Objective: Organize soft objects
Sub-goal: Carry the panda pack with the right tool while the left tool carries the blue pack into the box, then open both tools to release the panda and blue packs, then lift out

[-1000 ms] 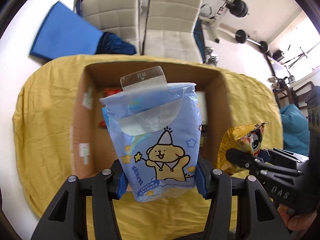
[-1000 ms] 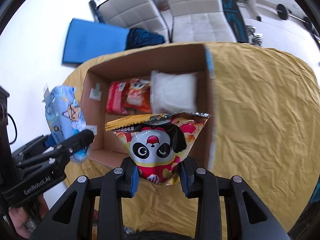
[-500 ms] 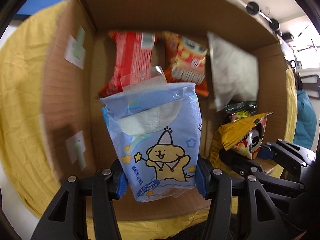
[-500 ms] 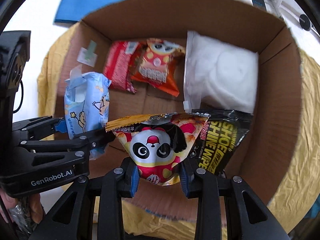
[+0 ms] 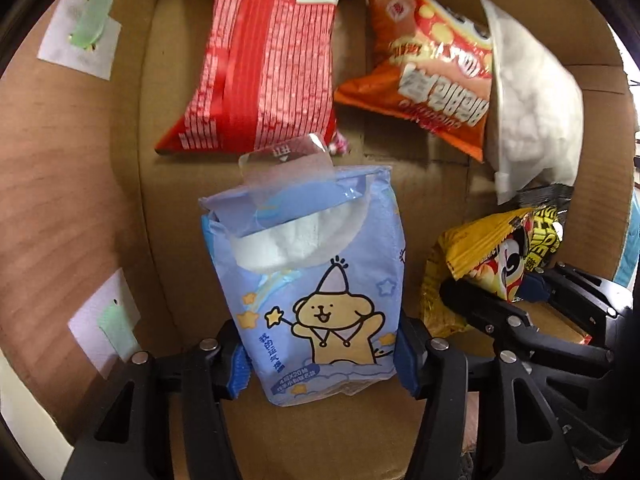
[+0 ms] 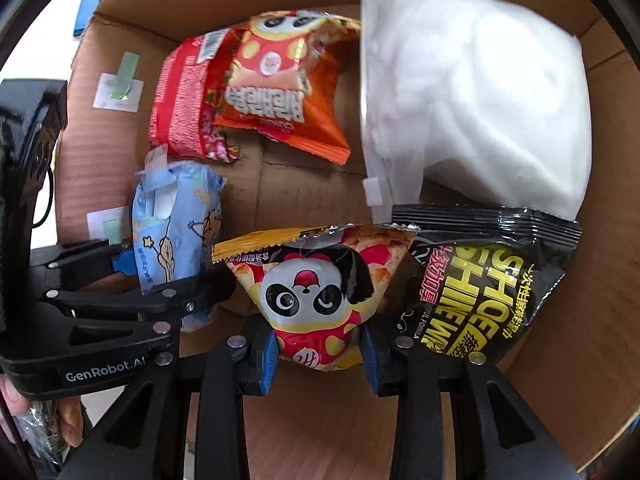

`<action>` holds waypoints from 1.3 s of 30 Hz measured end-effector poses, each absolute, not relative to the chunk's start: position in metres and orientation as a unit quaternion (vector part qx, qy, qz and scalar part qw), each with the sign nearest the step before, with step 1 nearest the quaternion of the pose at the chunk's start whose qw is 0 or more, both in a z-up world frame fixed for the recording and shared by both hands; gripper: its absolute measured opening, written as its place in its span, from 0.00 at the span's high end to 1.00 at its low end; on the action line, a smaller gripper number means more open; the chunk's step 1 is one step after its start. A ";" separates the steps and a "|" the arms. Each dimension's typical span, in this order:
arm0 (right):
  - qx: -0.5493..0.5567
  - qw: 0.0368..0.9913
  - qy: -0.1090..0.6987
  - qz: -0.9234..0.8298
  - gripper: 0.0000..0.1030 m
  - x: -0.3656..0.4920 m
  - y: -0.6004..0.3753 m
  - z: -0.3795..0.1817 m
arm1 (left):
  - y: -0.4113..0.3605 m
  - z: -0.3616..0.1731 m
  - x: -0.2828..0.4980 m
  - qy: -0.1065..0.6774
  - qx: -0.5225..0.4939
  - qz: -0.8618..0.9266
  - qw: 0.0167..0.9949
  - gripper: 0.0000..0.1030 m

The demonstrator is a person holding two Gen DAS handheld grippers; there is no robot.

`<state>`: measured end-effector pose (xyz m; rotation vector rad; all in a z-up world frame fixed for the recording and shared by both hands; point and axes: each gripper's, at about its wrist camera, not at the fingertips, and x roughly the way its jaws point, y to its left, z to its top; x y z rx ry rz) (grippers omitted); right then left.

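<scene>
Inside the cardboard box [image 6: 560, 360], six soft packs can be counted. Against its left wall, which bears two taped labels, the left gripper [image 5: 322, 354] has its jaws opening, the blue pads at either side of one blue tissue pack [image 5: 316, 280], which stands upright between them above the box floor. Along the far wall lie one red snack bag [image 5: 264, 64] and one orange snack bag [image 5: 420, 76], overlapping at their edges. Near the middle of the box, the right gripper [image 6: 320, 344] is clamped on one panda snack bag [image 6: 316, 288], held upright. Touching it on the right leans one black wipes pack [image 6: 484, 284], and one white padded bag [image 6: 472, 92] fills the far right corner.
</scene>
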<state>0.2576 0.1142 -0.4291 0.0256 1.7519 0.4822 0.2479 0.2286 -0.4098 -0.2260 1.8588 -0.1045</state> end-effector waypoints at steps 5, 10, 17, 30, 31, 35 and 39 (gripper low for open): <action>0.011 0.607 0.768 0.202 0.60 0.259 0.112 -0.435 | 0.227 -0.413 0.244 0.805 -0.087 -0.041 0.586 0.44; -0.012 0.615 0.765 0.190 0.48 0.254 0.117 -0.431 | 0.238 -0.415 0.236 0.803 -0.090 -0.036 0.588 0.37; -0.021 0.624 0.759 0.182 0.39 0.250 0.113 -0.424 | 0.246 -0.404 0.220 0.791 -0.100 -0.033 0.603 0.27; -0.030 0.659 0.736 0.152 0.34 0.242 0.085 -0.373 | 0.230 -0.331 0.192 0.724 -0.104 -0.013 0.682 0.08; -0.028 0.662 0.734 0.151 0.33 0.242 0.082 -0.368 | 0.229 -0.324 0.189 0.715 -0.099 -0.007 0.692 0.08; -0.031 0.677 0.722 0.141 0.16 0.234 0.066 -0.352 | 0.228 -0.300 0.181 0.689 -0.083 0.018 0.720 0.01; -0.025 0.692 0.710 0.130 0.02 0.233 0.059 -0.329 | 0.232 -0.281 0.181 0.671 -0.073 0.030 0.737 0.01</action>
